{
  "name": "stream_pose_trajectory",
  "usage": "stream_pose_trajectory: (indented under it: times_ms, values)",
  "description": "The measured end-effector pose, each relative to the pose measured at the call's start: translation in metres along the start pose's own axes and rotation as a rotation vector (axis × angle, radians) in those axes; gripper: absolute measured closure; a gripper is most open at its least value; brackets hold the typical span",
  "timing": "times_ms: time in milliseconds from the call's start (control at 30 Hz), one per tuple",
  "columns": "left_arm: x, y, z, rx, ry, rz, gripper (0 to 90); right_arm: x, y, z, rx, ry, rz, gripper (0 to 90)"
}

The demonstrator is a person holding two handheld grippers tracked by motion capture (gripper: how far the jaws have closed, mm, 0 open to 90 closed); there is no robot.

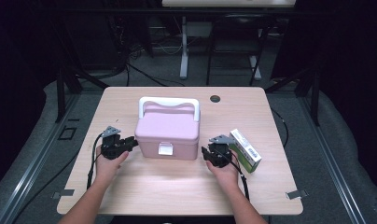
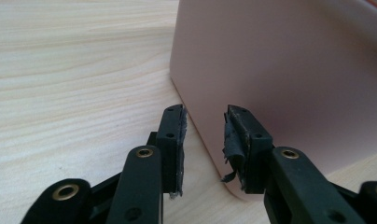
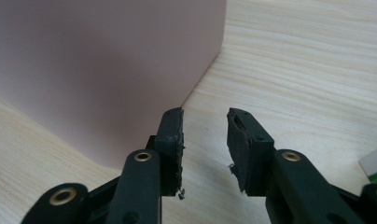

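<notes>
Pink box [image 1: 167, 132] sits mid-surface, lid shut, white handle [image 1: 169, 103] up; I've got the left gripper [image 1: 129, 142] at its left front corner and the right gripper [image 1: 208, 154] at its right front corner, both jaws apart, empty. Risk: uneven squeeze on the smooth walls could twist or skid the box. The green carton [image 1: 245, 150] just beside my right hand could get knocked.

A pink box [image 1: 168, 133] sits upright near the middle of the bench [image 1: 177, 191], its lid shut. A white handle [image 1: 169, 103] lies folded back toward 12 o'clock over the lid, and a white latch [image 1: 165, 149] sits at 6 o'clock on its front wall.
</notes>
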State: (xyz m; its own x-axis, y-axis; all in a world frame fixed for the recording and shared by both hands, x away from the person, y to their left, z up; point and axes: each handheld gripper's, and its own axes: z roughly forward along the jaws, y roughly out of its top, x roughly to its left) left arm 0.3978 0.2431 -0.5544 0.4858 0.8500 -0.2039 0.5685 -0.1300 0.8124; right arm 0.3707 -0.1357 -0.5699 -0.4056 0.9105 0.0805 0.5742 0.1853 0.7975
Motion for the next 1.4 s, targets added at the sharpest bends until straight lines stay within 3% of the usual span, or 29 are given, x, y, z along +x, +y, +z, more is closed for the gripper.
stream_pose_trajectory:
  times_ms: [367, 767, 1233, 1400]
  values:
    - [-0.007, -0.001, 0.001, 0.009, -0.018, 0.03, 76.5, 0.004, 0.007, -0.001, -0.026, 0.014, 0.018, 69.8]
    - [-0.024, -0.004, -0.005, 0.023, -0.033, 0.044, 87.5, 0.015, 0.008, -0.007, -0.03, -0.017, -0.045, 89.8]
    - [-0.028, -0.006, -0.01, 0.046, -0.045, 0.039, 89.5, 0.018, 0.006, -0.013, -0.011, -0.023, -0.086, 90.0]
    - [-0.029, -0.008, -0.013, 0.046, -0.045, 0.037, 89.4, 0.019, 0.004, -0.018, 0.004, -0.002, -0.087, 90.0]
